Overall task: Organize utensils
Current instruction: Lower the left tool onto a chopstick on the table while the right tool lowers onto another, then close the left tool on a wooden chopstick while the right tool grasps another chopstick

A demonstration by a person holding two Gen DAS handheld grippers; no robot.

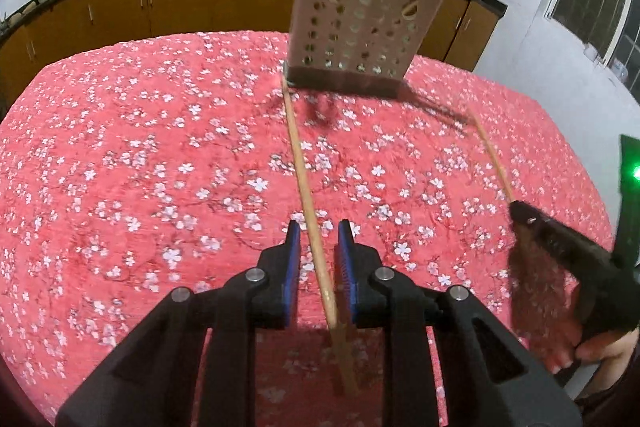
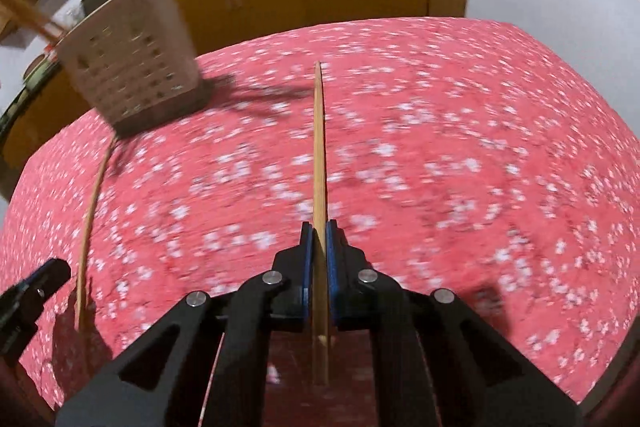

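Left tongs (image 1: 316, 247): open astride chopstick (image 1: 304, 179) | right tongs (image 2: 319, 239): clamped on stick (image 2: 319, 147) | holder (image 1: 360, 23) ahead | grip to be closed squarely before lifting

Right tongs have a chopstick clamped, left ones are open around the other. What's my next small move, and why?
Probably close the left tongs on the chopstick lying between their pads. They straddle it with gaps on both sides, so nothing is gripped yet, while the right tongs already pinch their chopstick. Then both can go to the perforated holder.
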